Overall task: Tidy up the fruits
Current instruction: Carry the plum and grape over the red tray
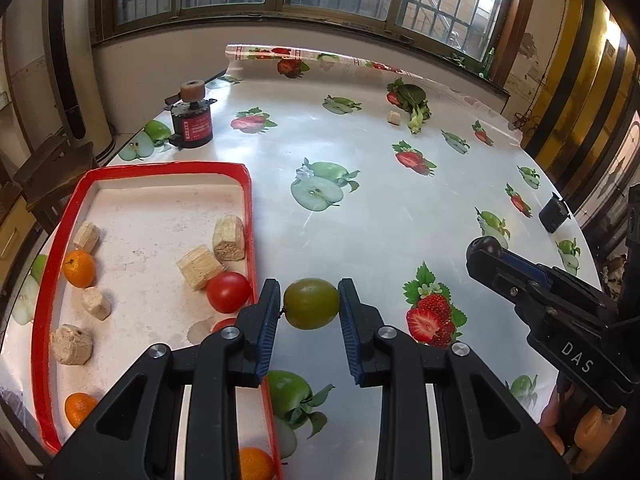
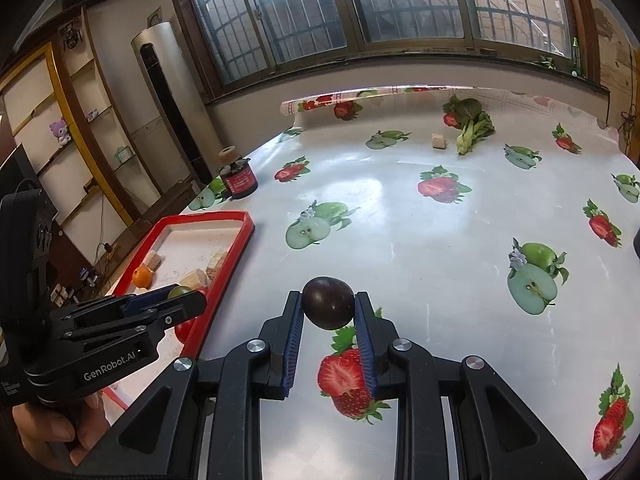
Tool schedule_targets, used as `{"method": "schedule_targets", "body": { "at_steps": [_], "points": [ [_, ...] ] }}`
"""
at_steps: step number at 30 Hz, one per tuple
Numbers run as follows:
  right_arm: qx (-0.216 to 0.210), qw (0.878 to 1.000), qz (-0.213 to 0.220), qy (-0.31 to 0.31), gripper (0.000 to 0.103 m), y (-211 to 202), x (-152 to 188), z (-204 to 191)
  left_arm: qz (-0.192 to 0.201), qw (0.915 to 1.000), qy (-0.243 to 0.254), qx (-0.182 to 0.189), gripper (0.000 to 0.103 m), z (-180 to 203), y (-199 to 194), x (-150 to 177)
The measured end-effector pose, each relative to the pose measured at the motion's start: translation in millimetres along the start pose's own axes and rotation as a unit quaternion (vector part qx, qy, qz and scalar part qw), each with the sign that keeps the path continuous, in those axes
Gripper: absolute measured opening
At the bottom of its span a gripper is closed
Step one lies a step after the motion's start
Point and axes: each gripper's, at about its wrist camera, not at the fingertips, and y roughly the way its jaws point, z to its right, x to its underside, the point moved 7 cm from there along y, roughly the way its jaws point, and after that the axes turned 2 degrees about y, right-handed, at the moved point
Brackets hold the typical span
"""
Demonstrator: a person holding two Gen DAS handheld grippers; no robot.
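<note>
A round green fruit (image 1: 311,303) is clamped between the blue pads of the left gripper (image 1: 310,304) and held above the table (image 1: 400,200), just right of the red-rimmed tray (image 1: 250,216). A dark purple fruit (image 2: 328,303) is pinched between the pads of the right gripper (image 2: 329,308), also lifted over the fruit-printed tablecloth, to the right of the tray. Inside the tray are seen a red tomato (image 1: 228,292), three oranges, one at the left rim (image 1: 79,268), and several pale wooden blocks (image 1: 199,267). At the far side of the table a leafy green vegetable (image 1: 416,106) is laid beside a small wooden block (image 1: 394,117). A dark jar (image 1: 192,122) is placed far left, beyond the tray.
</note>
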Motion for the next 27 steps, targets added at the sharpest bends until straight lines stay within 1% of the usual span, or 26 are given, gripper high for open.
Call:
{"method": "schedule_targets", "body": {
  "at_steps": [4,11,27],
  "points": [
    [-0.010,1.000,-0.002,-0.010,0.026,0.5,1.2,-15.6,0.008,0.9999,-0.004,-0.015,0.027,-11.6,-6.5,4.3],
    [-0.026,0.999,-0.009,-0.027,0.026,4.3,6.5,-41.8,0.009,0.9994,-0.021,-0.027,0.027,-35.9,-14.3,16.8],
    [-0.057,0.996,-0.025,-0.061,0.026,23.0,18.4,-95.9,0.004,0.9977,-0.052,-0.044,0.027,-80.5,-26.6,41.4]
  ]
}}
